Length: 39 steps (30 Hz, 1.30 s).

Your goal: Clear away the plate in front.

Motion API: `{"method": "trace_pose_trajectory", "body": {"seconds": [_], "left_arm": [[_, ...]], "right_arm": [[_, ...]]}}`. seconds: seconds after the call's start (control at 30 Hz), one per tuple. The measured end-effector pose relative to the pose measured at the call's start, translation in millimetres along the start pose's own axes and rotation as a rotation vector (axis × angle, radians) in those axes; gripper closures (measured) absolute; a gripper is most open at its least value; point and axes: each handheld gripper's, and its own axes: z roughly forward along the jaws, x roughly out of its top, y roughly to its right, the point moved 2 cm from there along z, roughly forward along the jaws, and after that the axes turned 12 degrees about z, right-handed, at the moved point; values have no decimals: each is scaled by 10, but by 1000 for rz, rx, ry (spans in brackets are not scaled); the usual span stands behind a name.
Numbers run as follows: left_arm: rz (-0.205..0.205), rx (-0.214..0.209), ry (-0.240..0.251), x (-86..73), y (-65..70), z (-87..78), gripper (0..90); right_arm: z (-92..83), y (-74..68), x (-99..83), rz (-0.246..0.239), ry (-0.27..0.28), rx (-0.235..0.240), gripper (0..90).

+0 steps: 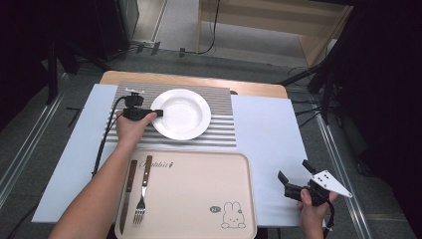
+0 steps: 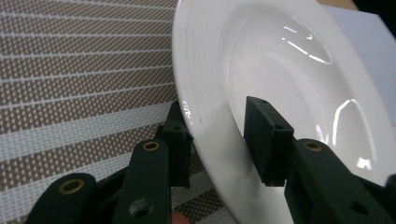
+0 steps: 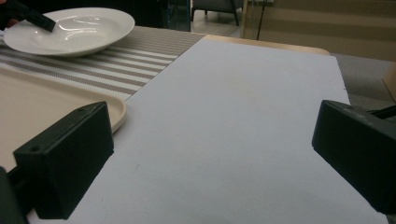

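A white deep plate [image 1: 181, 113] rests on a striped placemat [image 1: 221, 134] at the middle back of the table. My left gripper [image 1: 158, 113] is at the plate's left rim. In the left gripper view its jaws straddle that rim [image 2: 205, 135]: one pad [image 2: 180, 144] lies under the outer edge, the other [image 2: 266, 140] sits against the inner slope, shut on the plate. My right gripper [image 1: 293, 169] hovers low over the white sheet [image 1: 268, 134] at the front right, jaws wide apart [image 3: 212, 154] with nothing between them. The plate [image 3: 70, 28] lies far off in the right gripper view.
A beige tray [image 1: 199, 199] with a rabbit print lies at the front centre. On its left side lie a wooden-handled knife [image 1: 127, 191] and a fork [image 1: 143, 191]. The tray's corner [image 3: 114, 109] is just left of my right gripper. A wooden tabletop edge [image 1: 259, 88] runs behind the mat.
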Motion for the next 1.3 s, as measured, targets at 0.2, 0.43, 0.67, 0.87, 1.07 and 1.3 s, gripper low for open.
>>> {"method": "trace_pose_trajectory", "body": {"seconds": [0.2,0.43,0.67,0.87,1.07,1.3], "left_arm": [[81,-66,49,44,69,-105,676],[134,-151,52,49,147,-174,741],[137,-150,16,49,147,-178,735],[155,-160,-50,34,136,-174,718],[93,-182,-28,-11,99,-164,737],[-33,-232,8,-53,55,-165,779]], "right_arm": [[7,-6,-1,-1,-1,-4,0],[10,-14,-4,-6,-5,-6,0],[12,-17,-5,-7,-7,-7,0],[17,-20,-6,-13,-9,-7,0],[14,-20,-6,-12,-9,-8,0],[13,-20,-7,-11,-9,-8,0]]}}
